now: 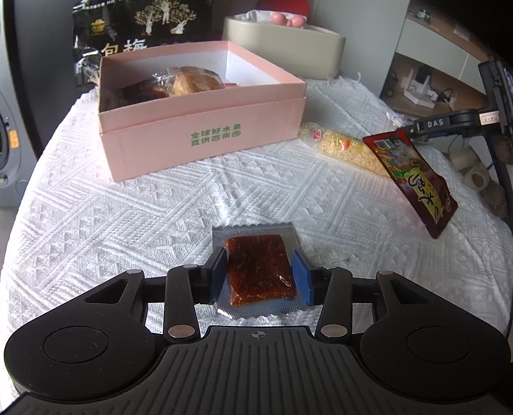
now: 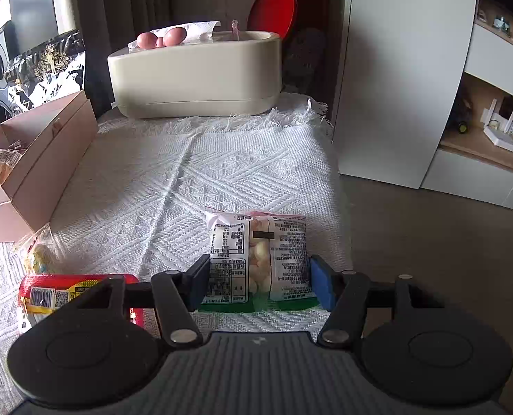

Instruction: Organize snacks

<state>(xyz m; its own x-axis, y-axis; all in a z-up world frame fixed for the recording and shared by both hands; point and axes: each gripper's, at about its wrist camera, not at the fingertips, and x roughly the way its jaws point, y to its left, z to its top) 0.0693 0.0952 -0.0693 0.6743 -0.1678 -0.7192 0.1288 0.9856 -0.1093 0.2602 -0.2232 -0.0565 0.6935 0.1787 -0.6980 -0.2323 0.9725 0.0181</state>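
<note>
Left wrist view: left claw pinched on brown snack packet, lower centre; carry level to pink box, upper left.

Right wrist view: right claw half open, pads against white-green snack bag, centre; squeeze gently before lifting.

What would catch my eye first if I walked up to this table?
Likely the open pink box at the back left of the white cloth, snacks already inside. Nearer, the left gripper clamps a dark red snack packet, while the right gripper closes around a white printed packet.
</note>
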